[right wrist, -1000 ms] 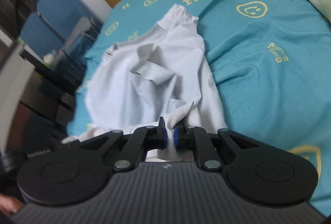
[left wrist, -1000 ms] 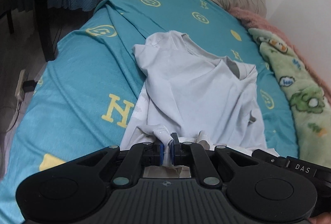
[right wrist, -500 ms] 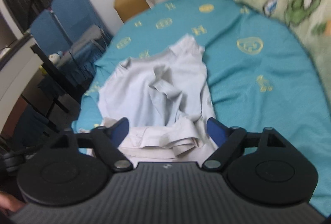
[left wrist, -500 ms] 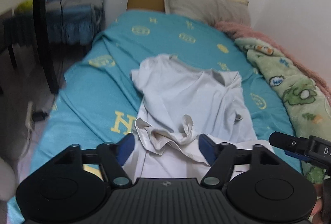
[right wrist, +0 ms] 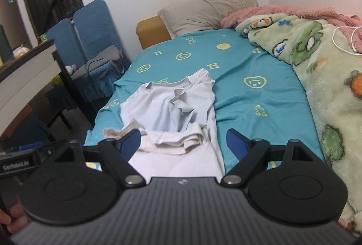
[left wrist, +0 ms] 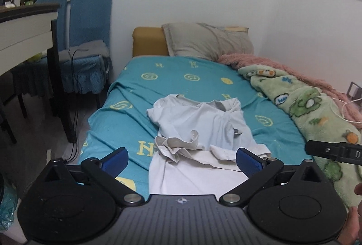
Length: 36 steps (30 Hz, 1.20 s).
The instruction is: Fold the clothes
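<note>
Shirt (left wrist: 199,129) on the bed (left wrist: 135,95), right in front of both grippers and low between their fingers.

Left gripper (left wrist: 182,155): shut tight on the near edge of the shirt a second ago, now wide open and holding nothing. Lifted up and pulled back from the cloth too.

Right gripper (right wrist: 183,137): same story. Pinching cloth a second ago, now wide open and empty, back from the shirt.

Near edge of the shirt now dropped in a bumpy roll across the middle, just ahead of both grippers. Looks like one fold laid down and let go. Not neat, though: bunched cloth on the far right side, wrinkles all over. Probably more smoothing and folding needed.

Counting, left to right ahead of the left gripper: two blue chairs (left wrist: 90,19), one shirt, one pillow (left wrist: 208,41), one pink blanket (left wrist: 248,59), one green blanket (left wrist: 305,109). Also two grippers and one bed.
</note>
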Tool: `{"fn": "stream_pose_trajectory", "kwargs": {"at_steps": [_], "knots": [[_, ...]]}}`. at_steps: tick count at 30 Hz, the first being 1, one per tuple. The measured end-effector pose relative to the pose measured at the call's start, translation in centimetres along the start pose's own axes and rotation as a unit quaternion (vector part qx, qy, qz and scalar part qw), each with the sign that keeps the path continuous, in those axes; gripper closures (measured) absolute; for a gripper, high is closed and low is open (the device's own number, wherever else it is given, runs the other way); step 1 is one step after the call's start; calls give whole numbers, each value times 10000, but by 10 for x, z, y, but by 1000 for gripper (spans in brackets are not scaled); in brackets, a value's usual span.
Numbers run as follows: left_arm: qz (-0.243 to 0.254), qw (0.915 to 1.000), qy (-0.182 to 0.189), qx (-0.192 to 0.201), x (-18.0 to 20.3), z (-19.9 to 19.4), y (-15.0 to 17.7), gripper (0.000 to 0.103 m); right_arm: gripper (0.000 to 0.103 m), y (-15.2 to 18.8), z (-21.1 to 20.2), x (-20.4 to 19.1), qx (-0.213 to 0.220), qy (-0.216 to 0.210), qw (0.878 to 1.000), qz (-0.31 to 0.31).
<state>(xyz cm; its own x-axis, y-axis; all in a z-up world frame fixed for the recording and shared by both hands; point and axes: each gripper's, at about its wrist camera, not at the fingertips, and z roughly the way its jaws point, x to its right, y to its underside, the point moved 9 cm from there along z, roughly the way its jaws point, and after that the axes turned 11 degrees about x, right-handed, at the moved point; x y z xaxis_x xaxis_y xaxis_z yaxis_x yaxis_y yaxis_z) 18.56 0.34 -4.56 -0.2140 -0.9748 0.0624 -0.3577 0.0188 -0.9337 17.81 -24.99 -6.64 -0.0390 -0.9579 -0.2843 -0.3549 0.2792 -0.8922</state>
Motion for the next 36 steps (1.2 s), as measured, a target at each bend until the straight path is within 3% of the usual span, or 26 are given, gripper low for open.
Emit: {"fn": "stream_pose_trajectory", "kwargs": {"at_steps": [3,9,19,22,24,27,30,36], "knots": [[134,9998,95,108,6,-6,11,0,19,5,-5,-4,46,-46,9999,-111],[124,9997,119,-198,6,6,31,0,19,8,-2,-9,124,21,9994,-319],[269,9982,131,-513,10,16,48,0,19,12,-1,-6,95,49,9999,-121],[58,9976,208,-656,7,18,52,0,19,15,0,-4,7,48,10000,-24],[-365,9945,431,-885,4,20,57,0,19,24,5,5,-258,4,9986,470],[-1002,9849,652,-1248,-1,26,67,0,19,40,13,24,-818,-90,9845,1548],[-1625,9682,856,-1700,-4,33,81,0,19,64,20,47,-1401,3,9540,2649],[-2307,9409,1285,-2123,2,37,97,0,18,93,15,59,-1772,125,9094,3762]]}}
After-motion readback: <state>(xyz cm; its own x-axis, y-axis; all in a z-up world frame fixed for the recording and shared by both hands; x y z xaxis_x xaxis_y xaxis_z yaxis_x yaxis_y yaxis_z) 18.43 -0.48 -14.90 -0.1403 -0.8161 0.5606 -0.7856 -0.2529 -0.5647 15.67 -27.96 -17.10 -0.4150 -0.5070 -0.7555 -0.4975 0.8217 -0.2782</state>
